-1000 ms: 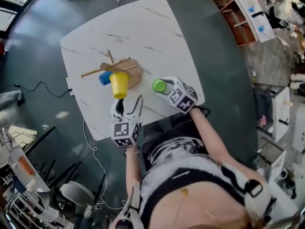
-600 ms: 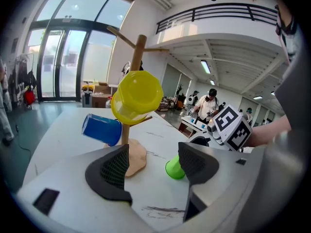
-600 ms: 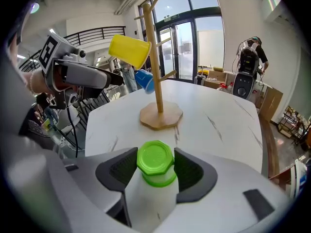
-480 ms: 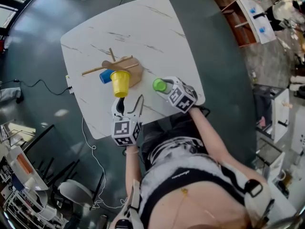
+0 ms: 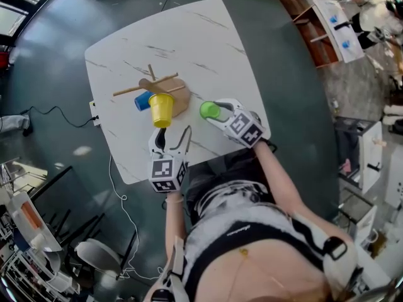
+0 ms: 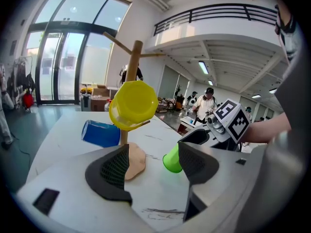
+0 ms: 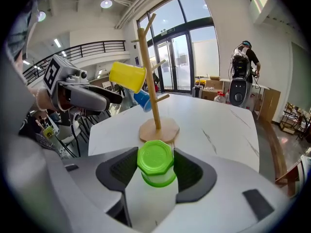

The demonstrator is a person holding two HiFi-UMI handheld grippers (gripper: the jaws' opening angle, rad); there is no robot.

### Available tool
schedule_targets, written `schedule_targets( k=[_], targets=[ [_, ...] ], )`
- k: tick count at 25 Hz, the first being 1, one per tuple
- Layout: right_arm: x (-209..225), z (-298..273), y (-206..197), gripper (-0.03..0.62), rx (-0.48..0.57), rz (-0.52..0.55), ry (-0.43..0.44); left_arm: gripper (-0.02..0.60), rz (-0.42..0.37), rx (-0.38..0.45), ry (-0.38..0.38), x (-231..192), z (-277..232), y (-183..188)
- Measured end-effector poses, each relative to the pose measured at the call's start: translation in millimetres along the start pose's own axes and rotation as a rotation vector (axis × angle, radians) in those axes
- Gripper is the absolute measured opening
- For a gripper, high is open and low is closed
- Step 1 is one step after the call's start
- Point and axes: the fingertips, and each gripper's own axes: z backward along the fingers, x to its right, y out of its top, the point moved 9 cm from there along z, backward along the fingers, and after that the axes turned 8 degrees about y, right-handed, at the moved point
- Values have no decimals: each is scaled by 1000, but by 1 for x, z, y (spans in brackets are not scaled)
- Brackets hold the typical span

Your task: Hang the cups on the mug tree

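The green cup (image 7: 155, 161) is being grasped by the right tongs (image 7: 156, 168), at three o'clock of the mug tree (image 5: 179, 99). The left tongs (image 6: 153, 161) are being held released and empty over the desk (image 5: 189, 36).

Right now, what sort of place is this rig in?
Likely a big open lab or workshop hall: a railed mezzanine overhead, tall glass doors, and other people among equipment beyond the white table.

Cups and tree partly covered
In the left gripper view, one jaw covers part of the green cup (image 6: 171, 162) and the other covers part of the mug tree (image 6: 134, 62) base; the yellow cup (image 6: 133, 104) hides where the blue cup (image 6: 99, 133) meets the tree.
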Motion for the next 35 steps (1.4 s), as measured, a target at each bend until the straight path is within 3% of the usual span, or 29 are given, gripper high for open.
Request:
schedule_targets(
  k=[20, 29, 35],
  targets=[
    [5, 26, 46, 236, 166, 54, 0, 330, -13, 27, 26, -2, 16, 9],
    [6, 38, 74, 236, 308, 143, 13, 330, -8, 34, 45, -5, 23, 7],
    [11, 42, 86, 236, 381, 127, 18, 330, 4, 35, 57, -5, 28, 5]
  ],
)
